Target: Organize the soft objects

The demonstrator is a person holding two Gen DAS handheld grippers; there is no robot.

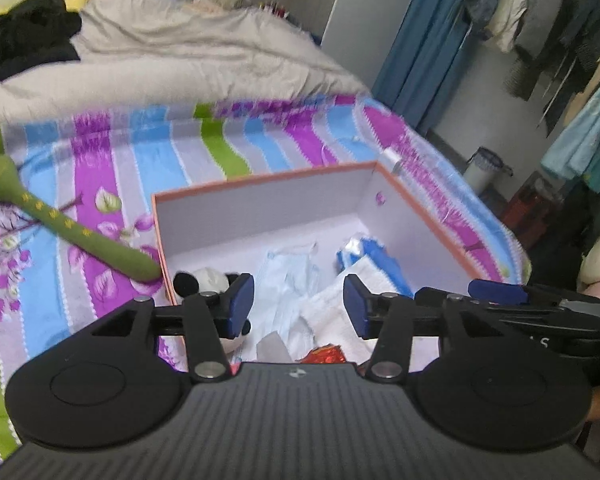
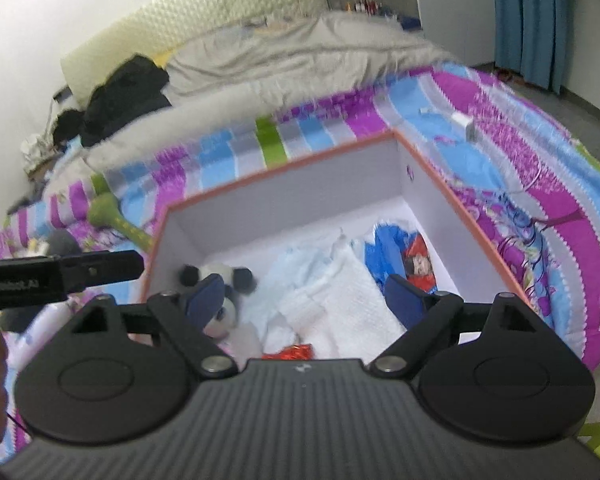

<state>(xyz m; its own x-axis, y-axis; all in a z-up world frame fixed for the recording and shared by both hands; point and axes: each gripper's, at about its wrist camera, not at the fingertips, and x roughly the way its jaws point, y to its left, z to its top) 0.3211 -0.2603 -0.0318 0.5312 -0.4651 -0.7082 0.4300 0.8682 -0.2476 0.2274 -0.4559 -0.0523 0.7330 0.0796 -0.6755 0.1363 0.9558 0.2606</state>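
Note:
An orange-rimmed box with a white inside sits on the striped bedspread. In it lie a panda plush, a white towel, a pale blue plastic pack, a blue packet and a red foil item. A green plush stick rests on the bed left of the box. My left gripper hangs open over the towel, nothing between its pads. My right gripper is open wide above the box's near end, empty.
A grey duvet and black clothing lie further up the bed. A small white plug lies on the bedspread beyond the box. Blue curtains, hanging clothes and a white bin stand to the right.

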